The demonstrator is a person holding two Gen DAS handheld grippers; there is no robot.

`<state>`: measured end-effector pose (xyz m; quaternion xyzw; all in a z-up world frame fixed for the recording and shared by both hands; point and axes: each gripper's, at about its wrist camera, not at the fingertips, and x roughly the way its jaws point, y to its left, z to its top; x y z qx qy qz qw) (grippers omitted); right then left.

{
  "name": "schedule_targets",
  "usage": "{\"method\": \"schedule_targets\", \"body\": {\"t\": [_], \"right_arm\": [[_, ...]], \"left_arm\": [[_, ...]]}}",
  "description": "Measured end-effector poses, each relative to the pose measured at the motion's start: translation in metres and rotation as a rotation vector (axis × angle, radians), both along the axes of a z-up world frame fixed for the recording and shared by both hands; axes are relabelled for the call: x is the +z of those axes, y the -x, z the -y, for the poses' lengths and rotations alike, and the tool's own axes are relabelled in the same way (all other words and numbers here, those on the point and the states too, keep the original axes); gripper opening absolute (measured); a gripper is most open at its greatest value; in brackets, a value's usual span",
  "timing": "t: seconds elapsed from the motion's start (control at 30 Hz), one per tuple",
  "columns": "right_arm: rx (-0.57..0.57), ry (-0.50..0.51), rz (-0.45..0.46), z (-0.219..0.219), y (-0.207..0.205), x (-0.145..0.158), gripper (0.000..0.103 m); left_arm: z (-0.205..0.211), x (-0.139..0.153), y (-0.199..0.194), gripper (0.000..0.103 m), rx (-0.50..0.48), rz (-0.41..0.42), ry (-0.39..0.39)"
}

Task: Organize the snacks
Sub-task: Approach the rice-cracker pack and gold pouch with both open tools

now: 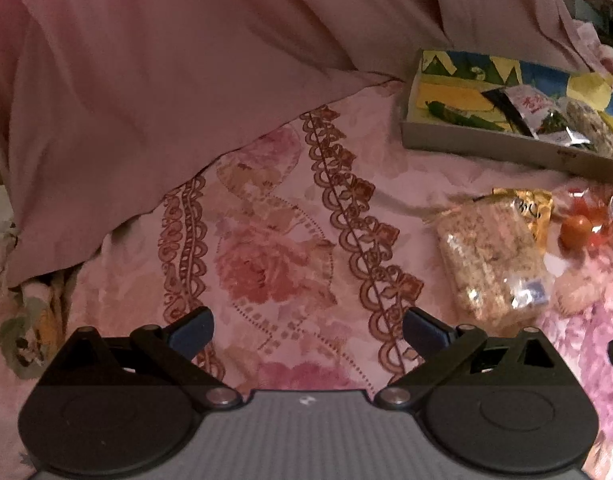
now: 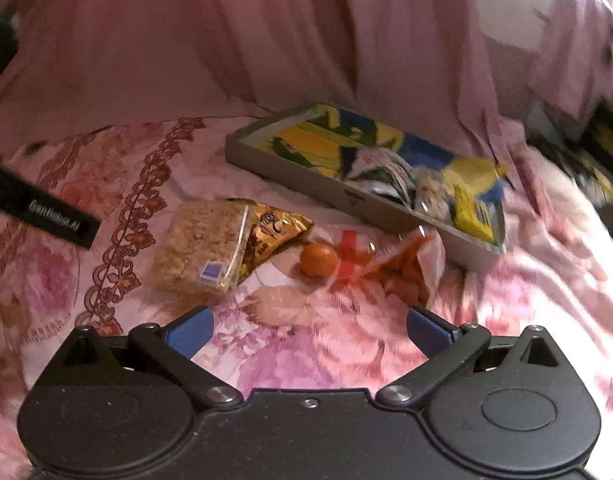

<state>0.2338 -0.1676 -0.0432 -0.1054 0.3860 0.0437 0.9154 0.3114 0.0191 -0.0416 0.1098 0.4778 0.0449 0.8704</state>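
- Left claw (image 1: 308, 332): hovering over the floral bedspread (image 1: 266, 248) with its blue pads spread wide and nothing between them; it is facing bare fabric, with the snacks off to its right, so it appears to be waiting rather than reaching.
- Right claw (image 2: 309, 332): likewise spread and carrying nothing, hanging just short of the loose snacks, probably lining up for a pick.
- Snack tray (image 2: 290, 178): lying flat on the bed beyond the loose items, already holding several packets at its far-right end; it is most likely serving as the collection point.
- Clear bag of puffed-rice cakes (image 2: 194, 246): lying flat on the bedspread, overlapping a gold foil packet (image 2: 280, 226) beside it.
- Small orange fruit (image 2: 318, 260): sitting just beside an orange-and-clear crinkled bag (image 2: 394, 276), near the tray's front wall.
- Pink quilt (image 1: 166, 80): bunching up behind everything, covering the back of the bed.
- Hard to make out: packet lettering is blurring; the tray's printed lining is blending with its contents, so the count inside cannot be told; the right edge of the right wrist view is smearing; the gold packet is showing only partly.
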Motion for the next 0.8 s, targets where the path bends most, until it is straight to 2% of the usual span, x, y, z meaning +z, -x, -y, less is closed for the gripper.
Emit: {"method": "schedule_targets", "body": {"t": [0.2, 0.33, 0.47, 0.57, 0.8], "right_arm": [[0.180, 0.122, 0.080, -0.001, -0.014, -0.006, 0.102], [0.181, 0.117, 0.049, 0.008, -0.030, -0.017, 0.102], [0.149, 0.095, 0.033, 0.017, -0.041, -0.024, 0.102], [0.157, 0.092, 0.044, 0.017, -0.043, -0.024, 0.102], [0.195, 0.133, 0.066, 0.015, -0.047, -0.029, 0.102]], "left_arm": [[0.007, -0.004, -0.003, 0.103, -0.016, 0.007, 0.055], [0.012, -0.009, -0.005, 0.103, -0.025, 0.023, 0.104], [0.013, -0.012, -0.007, 0.103, -0.030, 0.036, 0.242], [0.016, -0.015, -0.010, 0.103, -0.023, 0.045, 0.305], [0.027, -0.020, -0.016, 0.102, -0.054, 0.053, 0.342]]}}
